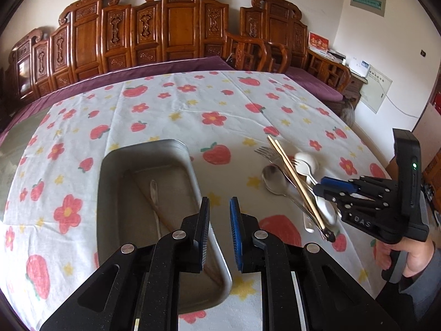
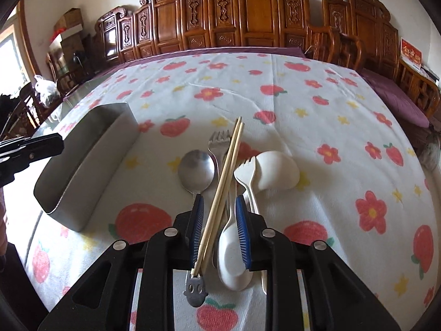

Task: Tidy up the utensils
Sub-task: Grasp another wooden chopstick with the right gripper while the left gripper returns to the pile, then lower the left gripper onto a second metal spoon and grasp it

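Note:
A metal tray [image 1: 143, 144] stands on the flowered tablecloth with one chopstick [image 1: 165, 219] and a pale plastic utensil [image 1: 155, 193] lying in it. My left gripper [image 1: 219, 201] hovers over the tray's right rim, open, with nothing between its fingers. To the right lies a pile: a metal spoon [image 2: 196, 168], a metal fork [image 2: 219, 140], a pair of chopsticks [image 2: 228, 171], a white plastic fork [image 2: 244, 171] and two white spoons [image 2: 278, 171]. My right gripper [image 2: 219, 201] is low over the pile. It is open and straddles the chopsticks and the handles without pressing on them.
A carved wooden bench [image 1: 179, 27] with a purple cushion runs behind the table. The tablecloth [image 2: 275, 82] stretches bare beyond the pile. A person's hand [image 1: 408, 253] holds the right gripper's handle near the table's right edge.

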Action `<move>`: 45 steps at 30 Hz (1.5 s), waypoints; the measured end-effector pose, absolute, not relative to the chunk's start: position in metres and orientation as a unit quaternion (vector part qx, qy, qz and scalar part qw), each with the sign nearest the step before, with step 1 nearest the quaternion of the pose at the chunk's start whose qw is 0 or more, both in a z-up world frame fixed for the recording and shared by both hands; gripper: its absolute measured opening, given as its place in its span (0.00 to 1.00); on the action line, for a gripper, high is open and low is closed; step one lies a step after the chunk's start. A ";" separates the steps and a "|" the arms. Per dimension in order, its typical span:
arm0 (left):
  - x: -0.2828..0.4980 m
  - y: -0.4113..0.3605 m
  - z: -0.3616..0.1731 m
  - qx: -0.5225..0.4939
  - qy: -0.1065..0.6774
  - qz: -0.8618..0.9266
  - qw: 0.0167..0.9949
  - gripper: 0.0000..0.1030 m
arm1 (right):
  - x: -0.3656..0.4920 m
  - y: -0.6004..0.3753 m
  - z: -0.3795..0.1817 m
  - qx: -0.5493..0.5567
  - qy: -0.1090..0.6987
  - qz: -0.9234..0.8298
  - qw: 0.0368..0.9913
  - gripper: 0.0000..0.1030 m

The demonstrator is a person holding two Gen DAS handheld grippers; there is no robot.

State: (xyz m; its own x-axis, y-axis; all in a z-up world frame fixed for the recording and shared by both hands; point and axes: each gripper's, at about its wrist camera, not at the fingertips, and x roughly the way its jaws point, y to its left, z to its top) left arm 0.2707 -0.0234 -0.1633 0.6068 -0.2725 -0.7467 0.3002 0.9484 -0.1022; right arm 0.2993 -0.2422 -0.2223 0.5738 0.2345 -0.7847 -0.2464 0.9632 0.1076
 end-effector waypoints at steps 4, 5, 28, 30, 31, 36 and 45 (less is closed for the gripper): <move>0.269 -0.030 -0.166 0.021 0.416 -0.164 0.894 0.13 | 0.300 -0.236 -0.225 -0.006 0.440 0.144 0.886 0.21; 0.268 -0.031 -0.167 0.022 0.416 -0.165 0.894 0.13 | 0.300 -0.233 -0.226 -0.010 0.441 0.144 0.886 0.21; 0.260 -0.054 -0.179 0.046 0.424 -0.172 0.888 0.13 | 0.285 -0.249 -0.207 -0.024 0.422 0.114 0.899 0.06; 0.258 -0.059 -0.182 0.050 0.424 -0.172 0.888 0.13 | 0.282 -0.257 -0.201 -0.016 0.413 0.111 0.904 0.06; 0.257 -0.062 -0.183 0.052 0.425 -0.172 0.887 0.14 | 0.281 -0.263 -0.199 -0.010 0.409 0.109 0.906 0.06; 0.252 -0.080 -0.191 0.060 0.430 -0.169 0.885 0.19 | 0.279 -0.286 -0.196 0.003 0.404 0.101 0.909 0.06; 0.263 -0.116 -0.205 0.027 0.462 -0.176 0.869 0.19 | 0.285 -0.307 -0.210 0.004 0.418 0.091 0.904 0.06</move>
